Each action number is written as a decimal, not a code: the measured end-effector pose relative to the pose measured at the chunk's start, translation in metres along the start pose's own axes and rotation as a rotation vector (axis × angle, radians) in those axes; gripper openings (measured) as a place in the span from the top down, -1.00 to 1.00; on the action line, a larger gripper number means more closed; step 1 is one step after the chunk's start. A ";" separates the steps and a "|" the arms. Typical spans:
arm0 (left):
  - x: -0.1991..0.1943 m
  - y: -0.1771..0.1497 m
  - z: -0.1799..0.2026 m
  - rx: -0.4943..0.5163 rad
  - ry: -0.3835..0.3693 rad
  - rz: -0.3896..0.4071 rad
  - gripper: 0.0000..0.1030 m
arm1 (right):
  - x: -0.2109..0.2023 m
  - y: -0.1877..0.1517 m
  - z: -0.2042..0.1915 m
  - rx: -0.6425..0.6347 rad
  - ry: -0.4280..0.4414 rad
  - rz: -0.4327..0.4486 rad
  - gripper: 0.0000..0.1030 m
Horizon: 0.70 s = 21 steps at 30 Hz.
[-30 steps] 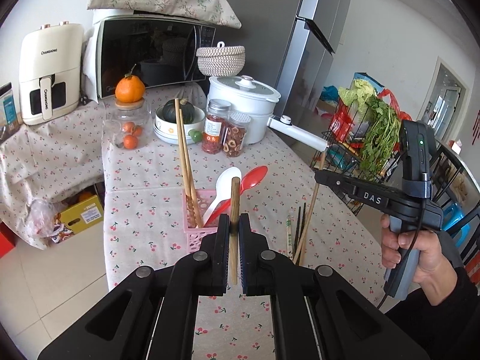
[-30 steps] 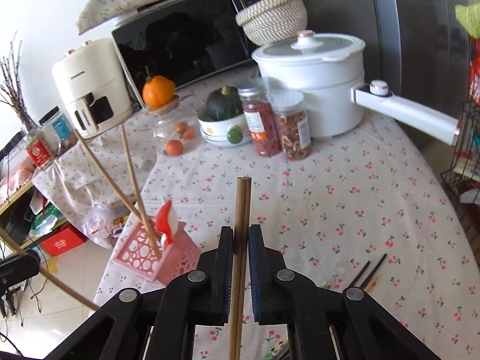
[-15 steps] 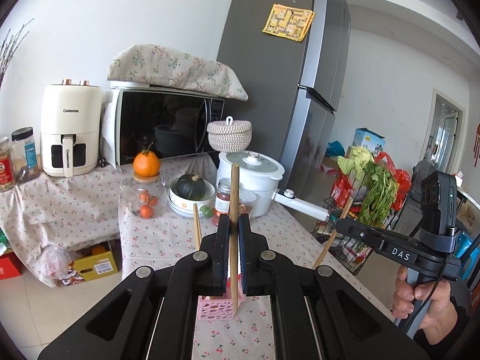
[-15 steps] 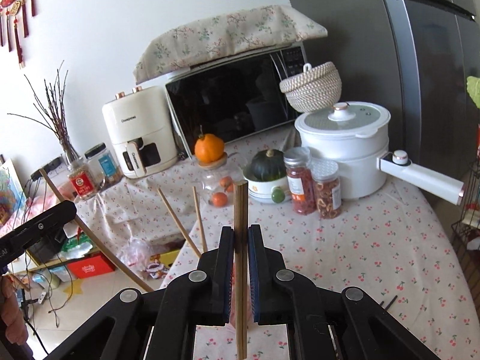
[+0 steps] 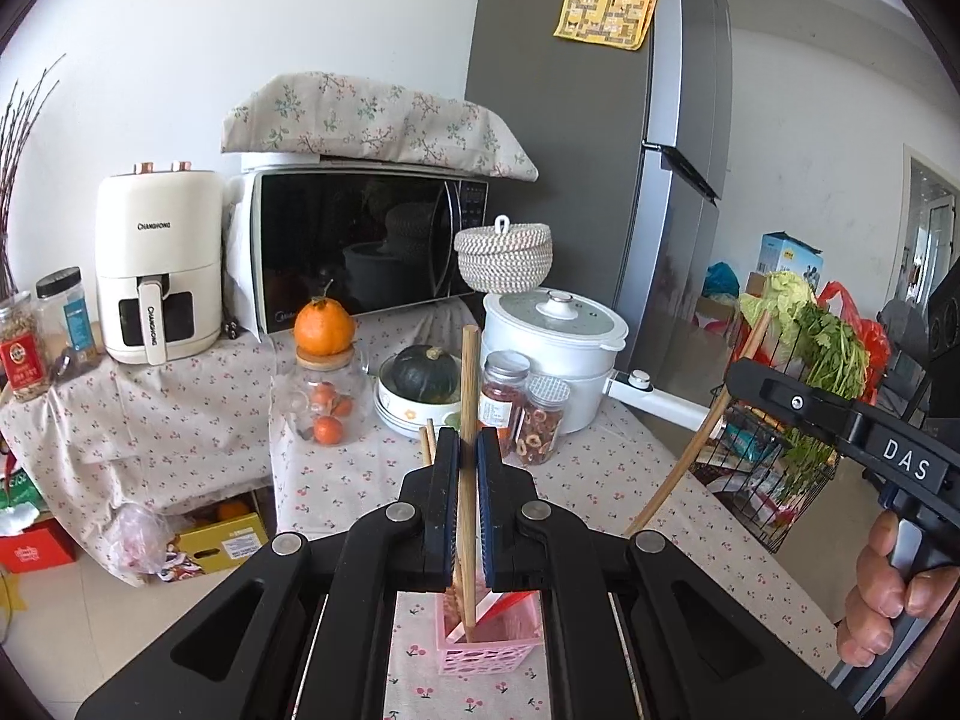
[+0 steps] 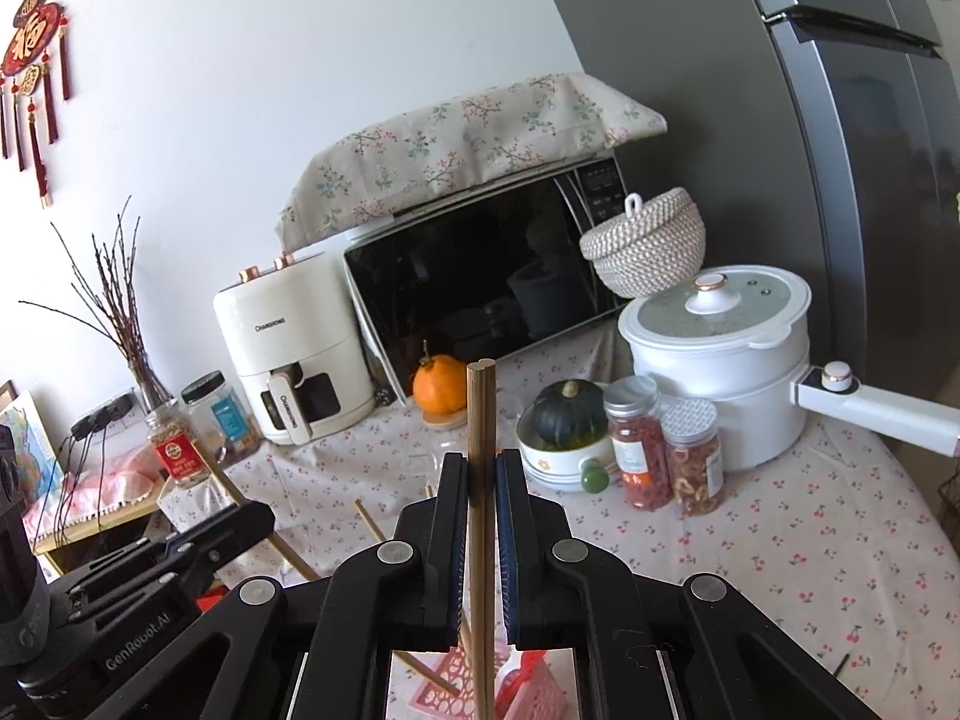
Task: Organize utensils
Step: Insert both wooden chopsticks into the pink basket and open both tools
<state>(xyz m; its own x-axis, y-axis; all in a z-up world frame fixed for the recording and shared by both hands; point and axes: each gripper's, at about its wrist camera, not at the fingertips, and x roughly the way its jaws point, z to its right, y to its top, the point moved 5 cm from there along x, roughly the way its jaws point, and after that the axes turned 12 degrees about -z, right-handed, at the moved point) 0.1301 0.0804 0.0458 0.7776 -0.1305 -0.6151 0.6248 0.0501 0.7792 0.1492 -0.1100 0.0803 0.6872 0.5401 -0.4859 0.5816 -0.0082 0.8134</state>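
In the left wrist view my left gripper point(image 5: 469, 462) is shut on an upright wooden chopstick point(image 5: 468, 384). Its lower end shows inside the opening of the pink basket point(image 5: 489, 654). Two more chopstick tips point(image 5: 427, 441) stick up just behind my left jaw. At the right, a hand holds my right gripper point(image 5: 741, 372), which is shut on a slanted chopstick point(image 5: 684, 468). In the right wrist view that gripper point(image 6: 481, 474) clamps its chopstick point(image 6: 481, 414) upright above the pink basket point(image 6: 540, 699), which holds a red spoon point(image 6: 531, 657). My left gripper point(image 6: 258, 525) is at the lower left.
The floral tablecloth point(image 5: 600, 492) carries a white pot with a long handle point(image 5: 555, 342), two spice jars point(image 5: 522, 408), a bowl with a green squash point(image 5: 423, 381) and a glass jar topped by an orange point(image 5: 324, 384). Behind these stand a microwave point(image 5: 360, 252) and an air fryer point(image 5: 156, 264). A wire vegetable rack point(image 5: 798, 396) is to the right.
Both grippers rose and tilted upward with their chopsticks, so the basket sank low in both views. The left chopstick's lower end now sits at the basket's opening.
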 end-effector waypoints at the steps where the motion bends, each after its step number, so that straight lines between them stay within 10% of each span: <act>1: 0.007 -0.001 0.000 -0.002 0.004 -0.017 0.89 | 0.004 0.000 0.000 0.003 0.000 -0.002 0.86; 14: 0.049 -0.016 0.000 -0.026 0.007 -0.133 0.84 | 0.058 -0.018 0.013 0.060 -0.017 -0.138 0.75; 16: 0.048 -0.017 0.000 -0.029 0.003 -0.140 0.65 | 0.059 -0.019 0.016 0.080 0.000 -0.149 0.70; 21: 0.035 -0.017 -0.003 -0.077 -0.012 -0.109 -0.53 | 0.046 -0.013 0.022 0.124 0.029 -0.109 -0.23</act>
<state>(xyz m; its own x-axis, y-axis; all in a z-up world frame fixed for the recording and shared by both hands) 0.1464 0.0778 0.0108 0.7043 -0.1515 -0.6935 0.7093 0.1108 0.6961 0.1830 -0.1039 0.0398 0.6051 0.5678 -0.5581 0.7026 -0.0512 0.7097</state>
